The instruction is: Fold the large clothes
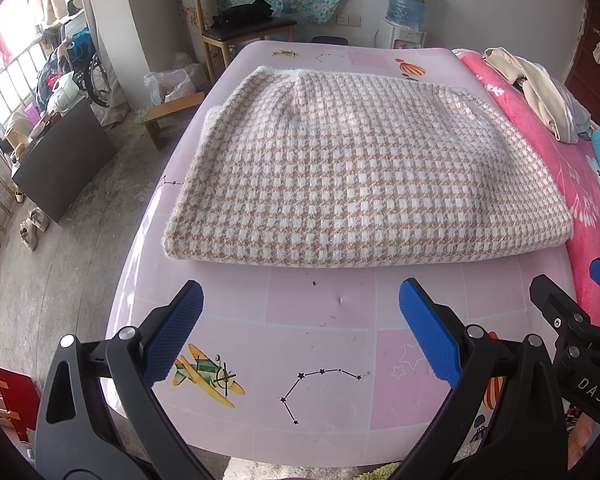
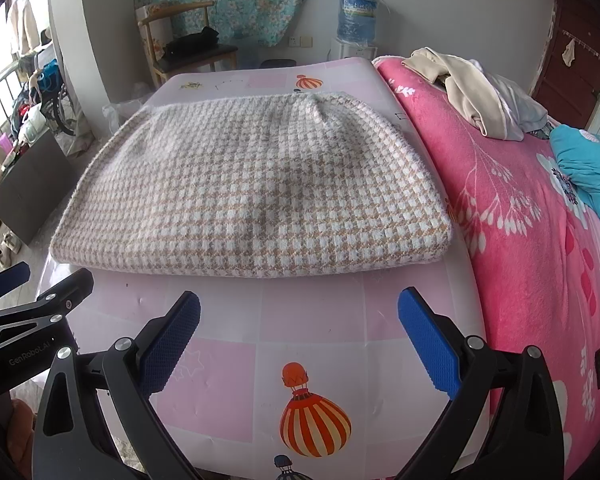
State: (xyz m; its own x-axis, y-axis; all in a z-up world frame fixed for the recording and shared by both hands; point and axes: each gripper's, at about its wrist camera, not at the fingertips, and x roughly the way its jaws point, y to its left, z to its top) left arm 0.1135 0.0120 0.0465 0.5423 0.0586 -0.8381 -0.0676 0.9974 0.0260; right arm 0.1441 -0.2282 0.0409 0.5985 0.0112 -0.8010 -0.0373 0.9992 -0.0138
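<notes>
A tan-and-white houndstooth knit garment (image 1: 340, 176) lies folded flat into a thick rectangle on the pink patterned table (image 1: 320, 344); it also shows in the right wrist view (image 2: 260, 196). My left gripper (image 1: 300, 300) is open and empty, held just short of the garment's near folded edge. My right gripper (image 2: 300, 312) is open and empty, also just short of that near edge, toward its right half. The right gripper shows at the right edge of the left wrist view (image 1: 580, 312); the left gripper shows at the left edge of the right wrist view (image 2: 32, 292).
A pink floral blanket (image 2: 520, 220) covers the bed right of the table (image 2: 312, 344), with a pile of beige and pale clothes (image 2: 472, 84) and a teal cloth (image 2: 588, 164) on it. A wooden chair (image 1: 240, 28), a water dispenser (image 1: 406, 4) and a dark cabinet (image 1: 64, 164) stand beyond and left.
</notes>
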